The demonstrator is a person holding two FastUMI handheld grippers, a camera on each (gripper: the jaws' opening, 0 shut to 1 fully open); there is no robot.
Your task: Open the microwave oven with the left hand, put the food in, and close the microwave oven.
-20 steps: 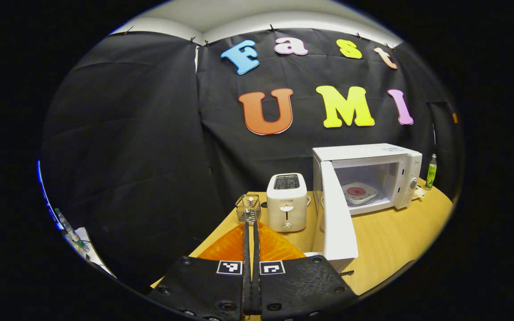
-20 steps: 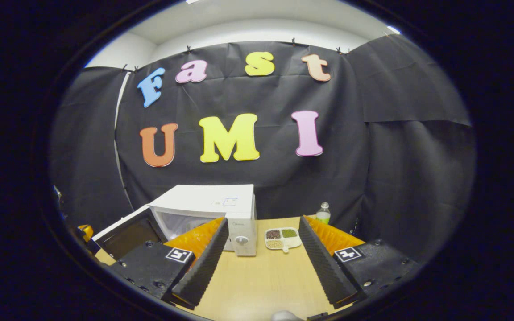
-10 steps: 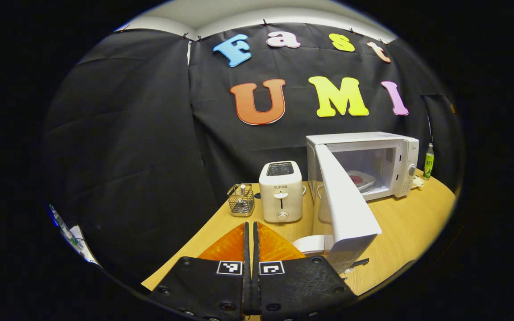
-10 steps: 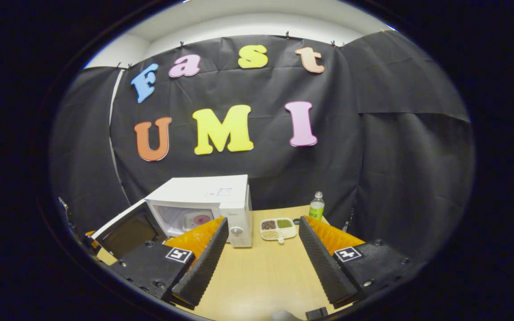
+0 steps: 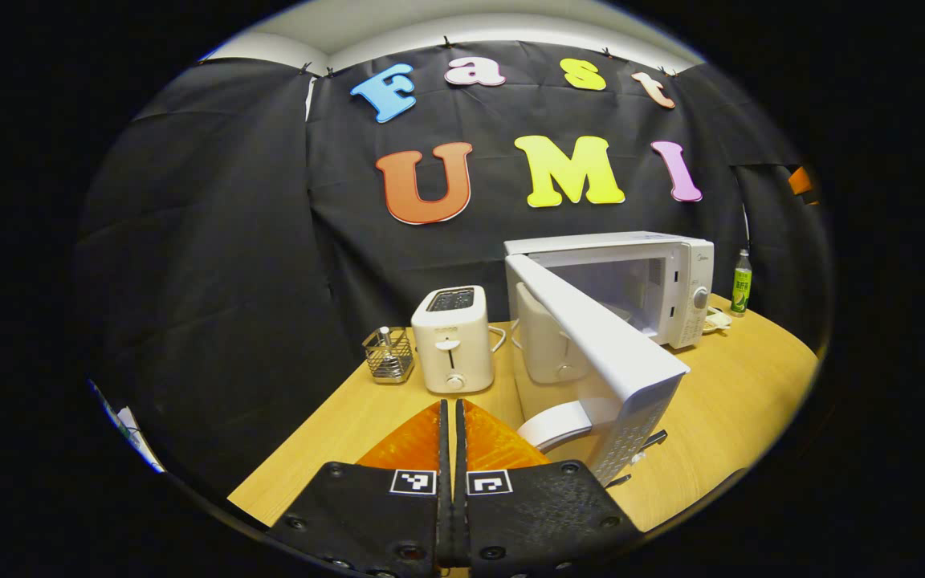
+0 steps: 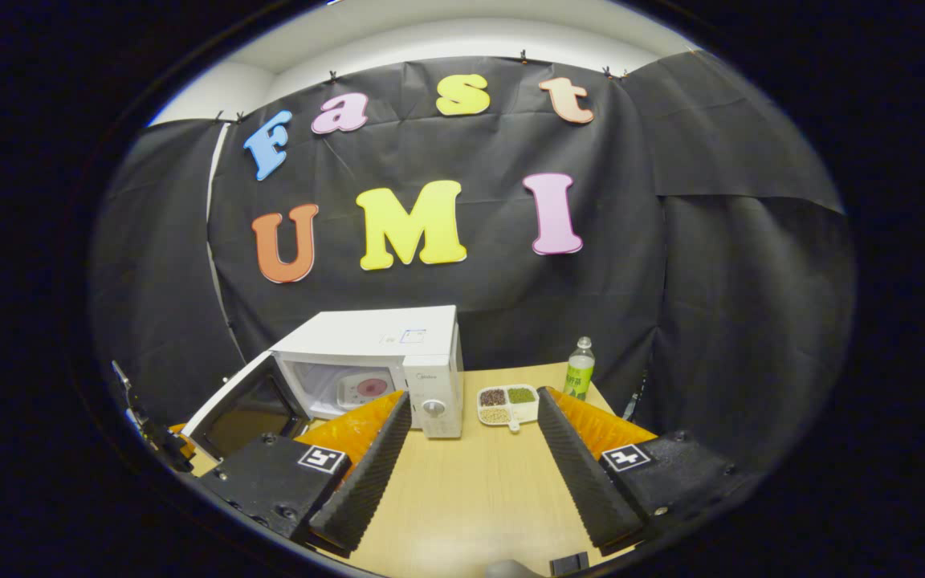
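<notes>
A white microwave oven was stood at the back of the wooden table, its side-hinged door swung wide open (the dark window pane was seen in the right gripper view). Inside the lit cavity, a white plate of food with a red centre was set flat on the floor of the oven.

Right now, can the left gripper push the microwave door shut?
Probably yes. The left gripper is closed, and the microwave door stands open just to its right, with bare table between them. The toaster sits farther back, out of the way.
</notes>
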